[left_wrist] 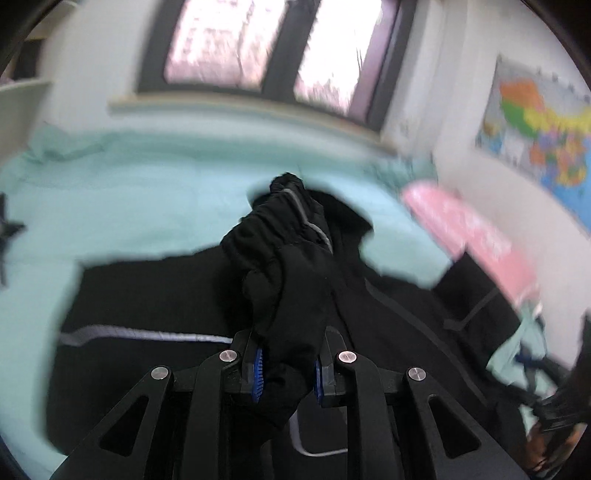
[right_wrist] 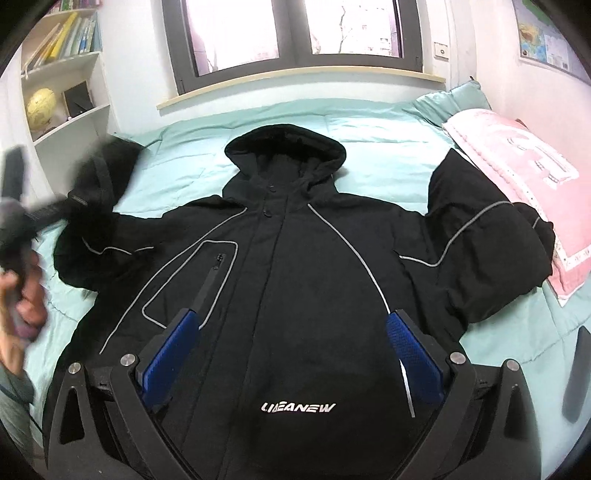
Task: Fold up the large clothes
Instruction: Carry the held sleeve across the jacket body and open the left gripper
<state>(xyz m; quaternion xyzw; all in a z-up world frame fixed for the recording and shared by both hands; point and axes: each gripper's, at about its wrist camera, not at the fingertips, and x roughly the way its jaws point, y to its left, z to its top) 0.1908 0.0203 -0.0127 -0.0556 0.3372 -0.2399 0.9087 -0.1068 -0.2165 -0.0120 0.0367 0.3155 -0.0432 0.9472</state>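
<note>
A large black hooded jacket point(right_wrist: 295, 266) with grey piping lies face up on the mint-green bed point(right_wrist: 369, 122). Its hood points toward the window. My right gripper point(right_wrist: 291, 332) is open and empty, hovering above the jacket's lower front. My left gripper point(left_wrist: 288, 365) is shut on the jacket's sleeve point(left_wrist: 291, 280) and holds it lifted above the jacket body point(left_wrist: 147, 295). In the right wrist view the left gripper point(right_wrist: 74, 199) appears blurred at the left with the raised sleeve cuff. The other sleeve point(right_wrist: 491, 236) lies bent beside the pink pillow.
A pink pillow point(right_wrist: 517, 166) lies at the bed's right side, also in the left wrist view point(left_wrist: 472, 232). A white bookshelf point(right_wrist: 62, 92) with a globe stands at the left. A window point(right_wrist: 291, 33) is behind the bed. A map point(left_wrist: 543, 136) hangs on the right wall.
</note>
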